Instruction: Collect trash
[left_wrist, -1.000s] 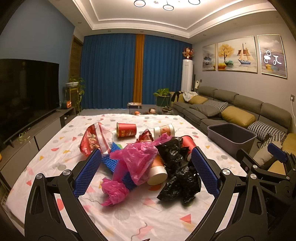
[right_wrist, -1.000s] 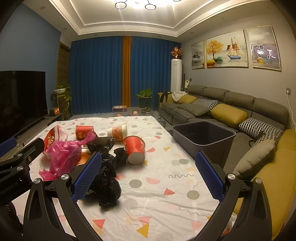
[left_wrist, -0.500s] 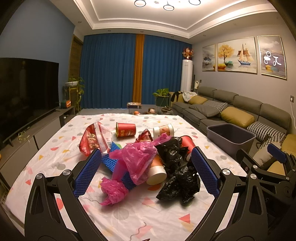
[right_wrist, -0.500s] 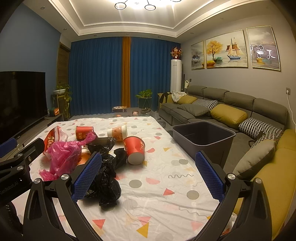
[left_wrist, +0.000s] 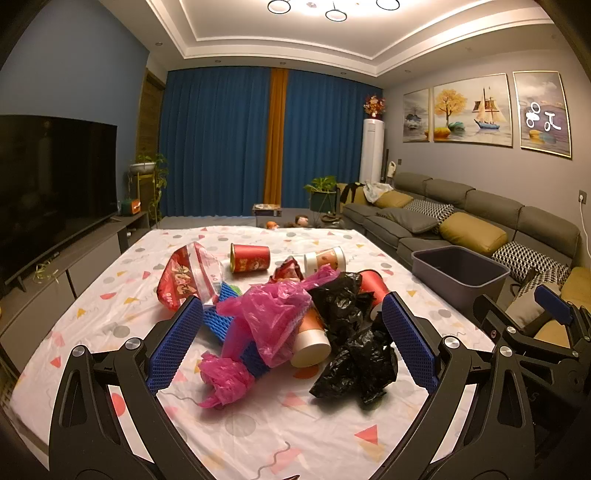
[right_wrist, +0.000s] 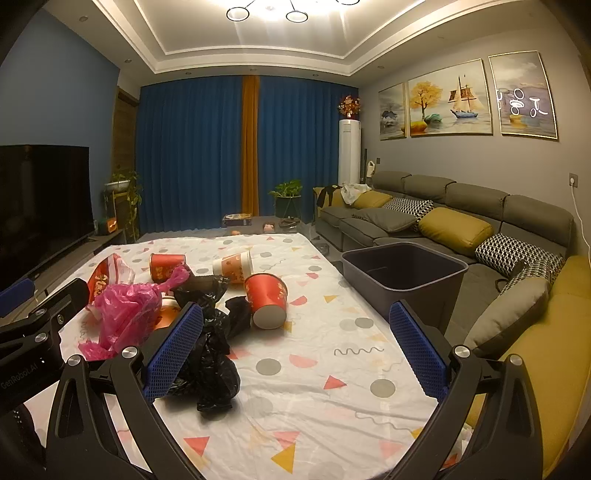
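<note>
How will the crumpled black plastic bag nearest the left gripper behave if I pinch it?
The crumpled black plastic bag looks thin and floppy, so it will probably sag and trail. It seems light. It lies against the orange paper cup, so lifting may nudge that cup.

— Where does the rubbish sit?

— Heaped on the table (left_wrist: 110, 291), toward its near left part. The crumpled plastic bag (left_wrist: 273, 314) lies over a cup on its side (left_wrist: 310, 339), and the bin liner (left_wrist: 354, 339) lies just right of it, touching.

— And behind the heap?

— A snack wrapper (left_wrist: 184, 275) to the left, a tipped cup (left_wrist: 250, 257) in the middle, another cup (left_wrist: 325, 259) to its right. One more cup (right_wrist: 266, 300) lies on its side just right of the liner.

— The bin?

— The tub (right_wrist: 402, 280) stands off the table's right edge, between table and sofa (right_wrist: 443, 210).

— The grippers?

— The left gripper (left_wrist: 291, 341) hovers before the heap, the right gripper (right_wrist: 295, 345) beside it, over the table's right half.
</note>
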